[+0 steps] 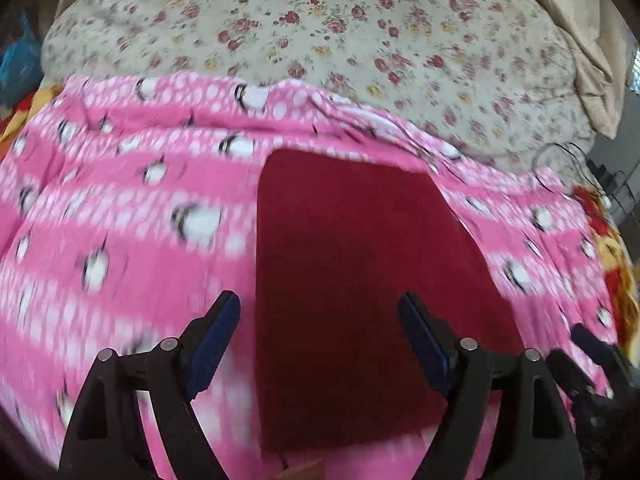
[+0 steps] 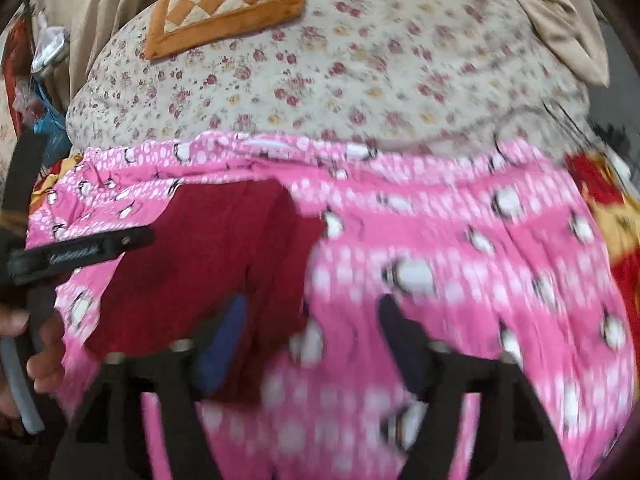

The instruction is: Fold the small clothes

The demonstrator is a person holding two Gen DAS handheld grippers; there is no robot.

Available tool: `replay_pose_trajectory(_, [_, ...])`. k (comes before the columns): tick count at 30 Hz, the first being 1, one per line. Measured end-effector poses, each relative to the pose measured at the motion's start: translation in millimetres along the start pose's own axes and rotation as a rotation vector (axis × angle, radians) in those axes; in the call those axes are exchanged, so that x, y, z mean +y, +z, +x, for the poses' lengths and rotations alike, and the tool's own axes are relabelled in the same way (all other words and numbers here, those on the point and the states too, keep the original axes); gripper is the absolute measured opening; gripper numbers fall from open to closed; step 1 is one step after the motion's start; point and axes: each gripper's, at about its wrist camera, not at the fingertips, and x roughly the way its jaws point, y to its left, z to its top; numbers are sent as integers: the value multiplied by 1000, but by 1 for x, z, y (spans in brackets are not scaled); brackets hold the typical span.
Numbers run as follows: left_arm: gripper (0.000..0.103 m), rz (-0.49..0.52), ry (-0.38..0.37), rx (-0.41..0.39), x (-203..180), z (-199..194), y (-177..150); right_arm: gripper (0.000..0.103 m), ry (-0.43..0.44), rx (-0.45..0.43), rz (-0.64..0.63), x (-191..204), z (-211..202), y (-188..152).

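The left tongs [image 1: 320, 316] stand wide open and hold nothing, hovering over the near part of the dark red cloth [image 1: 352, 280], one finger over its left edge and the other over its middle. The right tongs [image 2: 312, 320] are open too and empty, though that view is blurred; they hang above the cloth's right edge, where it meets the pink blanket [image 2: 460, 240]. The red cloth lies flat in a tidy rectangle on the blanket, left of centre in the right view, and looks already folded at least once.

Beyond the blanket lies a flowered quilt [image 1: 320, 32] on the bed, with an orange checked cushion [image 2: 224, 4] at the far side.

The risk I see: the blanket is soft and wrinkled, so tongs closing low could pinch it along with the cloth and drag both. A grip on only the top layer could also pull the fold apart.

No containers show in either view.
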Motion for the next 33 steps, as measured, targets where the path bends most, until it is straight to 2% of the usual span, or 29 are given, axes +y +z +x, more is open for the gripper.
replay_pose_trajectory(5, [60,44,44,-27,-20,-50,-44,81,7,25,8,13,-36,-34])
replay_pose_trajectory(7, [60,84,66,-44,-33,-66,-57,81,13,22,-3,18,-52,-45])
replay_pose_trajectory(11, [60,116,64,-71,-46,-90,-71,81,-7,9,-16,21,-76,-58])
replay_pose_trajectory(18, [60,124,64,-100,-51,-120,-84,81,-16,-6,-41,23,-106,-65])
replay_pose_trajectory(24, [60,116,97,-129,-54,-144,-89,81,17,-49,-52,26,-128,-62])
replay_pose_trajectory(28, [60,111,107,-145,-60,-155,-90,81,42,-52,-70,28,-133,-58])
replay_pose_trajectory(33, [60,129,99,-160,-70,-158,-91,81,31,-65,-70,24,-133,-53])
